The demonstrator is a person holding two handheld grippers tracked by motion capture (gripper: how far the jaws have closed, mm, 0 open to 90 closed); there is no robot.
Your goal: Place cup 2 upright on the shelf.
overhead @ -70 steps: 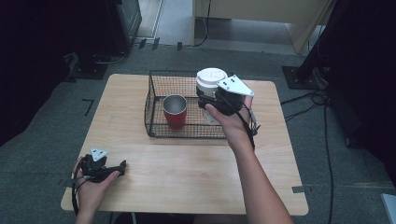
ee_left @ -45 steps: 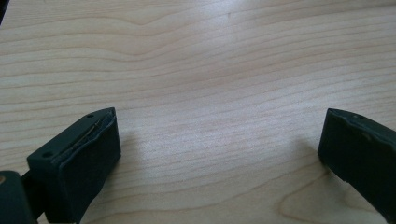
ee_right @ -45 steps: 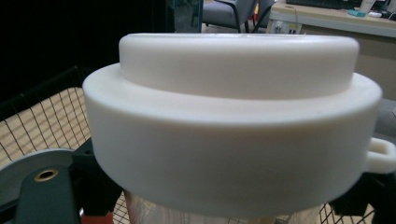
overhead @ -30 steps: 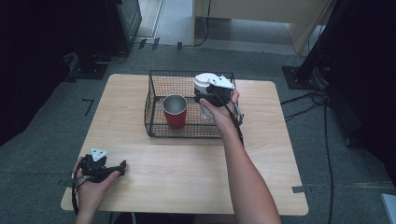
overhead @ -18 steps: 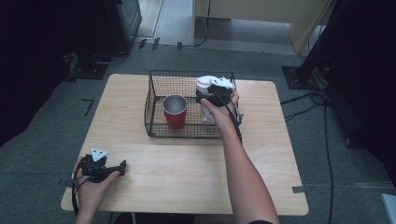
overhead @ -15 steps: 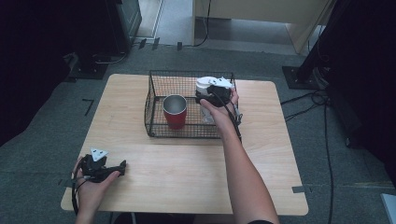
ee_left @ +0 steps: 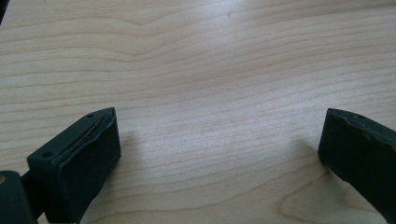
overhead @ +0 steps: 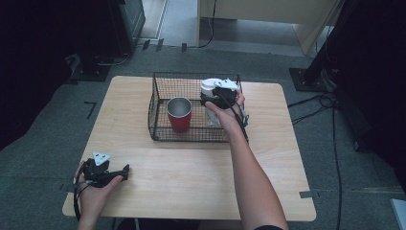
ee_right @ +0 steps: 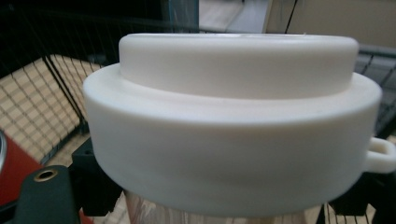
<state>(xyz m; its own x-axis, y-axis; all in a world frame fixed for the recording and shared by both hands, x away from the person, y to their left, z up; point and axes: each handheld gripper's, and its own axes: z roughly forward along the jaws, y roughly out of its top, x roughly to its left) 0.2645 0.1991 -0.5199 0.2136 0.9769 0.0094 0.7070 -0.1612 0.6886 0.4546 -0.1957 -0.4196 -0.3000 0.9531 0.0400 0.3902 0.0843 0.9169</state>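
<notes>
Two claws: my right (overhead: 221, 96) grips the bottle (ee_right: 233, 121) under its lid, over the basket (overhead: 158, 108). I should lower it upright beside the cup (overhead: 179, 114); my left (ee_left: 219, 154) gapes empty.

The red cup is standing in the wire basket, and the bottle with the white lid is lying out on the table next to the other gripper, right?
Not quite. The bottle with the white lid is in the wire basket too, beside the red cup, gripped by the right gripper. The high view shows it. The left gripper rests on bare table.

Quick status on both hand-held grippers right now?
Left hand-held gripper: open, empty, over the table.
Right hand-held gripper: closed on the white-lidded bottle in the wire basket.
</notes>
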